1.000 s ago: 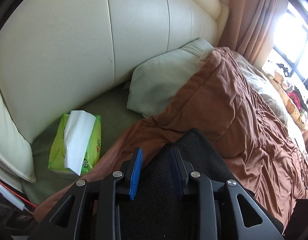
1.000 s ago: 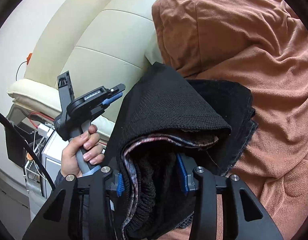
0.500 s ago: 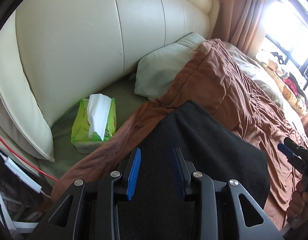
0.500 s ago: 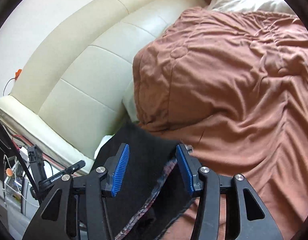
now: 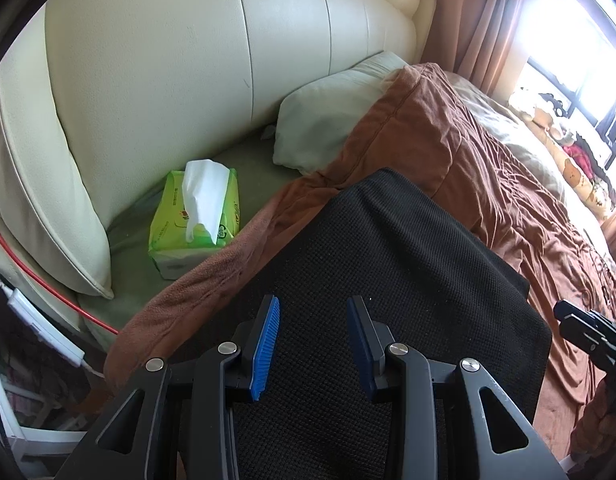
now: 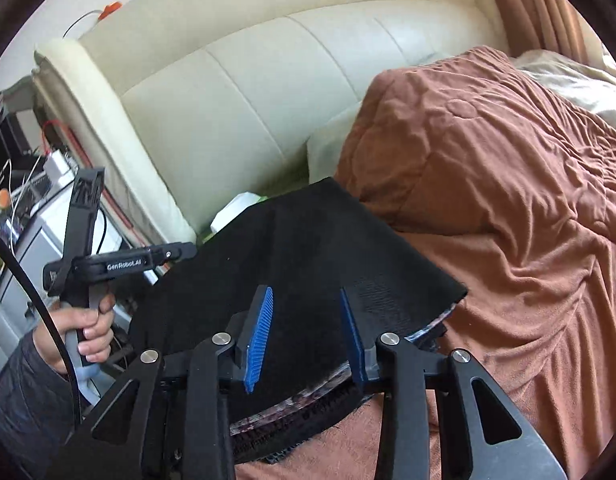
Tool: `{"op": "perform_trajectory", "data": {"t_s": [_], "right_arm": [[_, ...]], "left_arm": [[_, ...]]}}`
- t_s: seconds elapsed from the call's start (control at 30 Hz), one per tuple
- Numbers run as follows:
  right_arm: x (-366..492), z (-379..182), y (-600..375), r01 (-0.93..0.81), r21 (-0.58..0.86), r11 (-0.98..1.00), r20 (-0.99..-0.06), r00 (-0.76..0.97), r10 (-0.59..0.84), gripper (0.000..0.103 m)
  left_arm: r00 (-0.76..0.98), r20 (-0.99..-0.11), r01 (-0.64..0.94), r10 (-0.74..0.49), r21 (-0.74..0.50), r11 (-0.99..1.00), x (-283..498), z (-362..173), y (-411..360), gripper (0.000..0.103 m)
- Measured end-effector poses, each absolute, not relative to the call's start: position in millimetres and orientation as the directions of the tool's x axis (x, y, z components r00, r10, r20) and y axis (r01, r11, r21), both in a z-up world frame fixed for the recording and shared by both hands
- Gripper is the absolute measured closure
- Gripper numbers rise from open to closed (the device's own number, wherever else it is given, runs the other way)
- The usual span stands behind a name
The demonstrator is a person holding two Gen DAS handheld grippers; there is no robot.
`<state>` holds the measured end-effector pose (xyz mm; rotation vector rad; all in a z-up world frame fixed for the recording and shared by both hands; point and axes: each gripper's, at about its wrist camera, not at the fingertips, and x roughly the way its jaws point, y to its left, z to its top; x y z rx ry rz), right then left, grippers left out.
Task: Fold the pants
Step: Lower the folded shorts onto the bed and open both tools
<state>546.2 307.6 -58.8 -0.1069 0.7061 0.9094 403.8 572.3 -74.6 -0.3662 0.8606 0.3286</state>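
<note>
Right gripper (image 6: 306,322) lifted off, closing; pants (image 5: 388,280) seemingly flat

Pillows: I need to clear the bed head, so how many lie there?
1 for certain: a pale pillow against the cream headboard, partly under the brown blanket. The blanket may hide others.

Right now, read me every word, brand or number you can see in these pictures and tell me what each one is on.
"GenRobot.AI": white lettering on the black body of the left gripper, seen from the right wrist.
Tissue pack: small print and a logo on the green wrapper, too small and blurred to read.
No other readable text.
</note>
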Motion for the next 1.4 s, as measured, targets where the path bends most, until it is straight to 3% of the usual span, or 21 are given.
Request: {"op": "perform_trajectory", "data": {"t_s": [0.1, 0.17, 0.23, 0.7, 1.17, 1.23, 1.3, 1.37, 1.4], "right_arm": [[548.3, -72.1, 320.3, -0.756, 0.133, 0.641, -0.64, 0.428, 0.638, 0.078], [555.1, -83.4, 323.8, -0.741, 0.105, 0.663, -0.67, 0.441, 0.598, 0.088], [560.2, -92.8, 319.8, -0.73, 0.106, 0.675, -0.68, 0.442, 0.585, 0.092], [555.5, -98.5, 315.1, -0.659, 0.081, 0.747, -0.73, 0.471, 0.495, 0.091], [518.2, -51.4, 270.7, -0.653, 0.098, 0.751, -0.753, 0.445, 0.485, 0.088], [507.1, -41.8, 259.4, -0.651, 0.096, 0.753, -0.747, 0.452, 0.487, 0.083], [497.2, -31.9, 247.8, -0.644, 0.096, 0.759, -0.738, 0.466, 0.489, 0.069], [485.6, -22.5, 235.6, -0.64, 0.092, 0.762, -0.724, 0.482, 0.493, 0.051], [479.9, -18.0, 229.6, -0.638, 0.09, 0.765, -0.72, 0.489, 0.492, 0.048]], "left_arm": [[0.595, -0.793, -0.426, 0.127, -0.177, 0.887, 404.7, -86.5, 573.8, 0.066], [0.573, -0.807, -0.441, 0.143, -0.157, 0.884, 405.9, -94.9, 575.8, 0.066], [0.555, -0.819, -0.452, 0.146, -0.149, 0.88, 405.9, -103.6, 579.3, 0.066], [0.541, -0.827, -0.463, 0.156, -0.138, 0.875, 384.4, -99.7, 577.1, 0.066], [0.521, -0.832, -0.5, 0.191, -0.116, 0.859, 328.3, -69.1, 559.6, 0.058], [0.527, -0.829, -0.497, 0.188, -0.121, 0.859, 321.5, -62.6, 553.2, 0.058], [0.534, -0.824, -0.494, 0.189, -0.122, 0.861, 313.8, -55.0, 545.5, 0.057], [0.542, -0.819, -0.49, 0.189, -0.126, 0.862, 305.7, -47.2, 537.6, 0.049], [0.548, -0.814, -0.49, 0.192, -0.126, 0.863, 301.5, -42.8, 533.6, 0.043]]}}
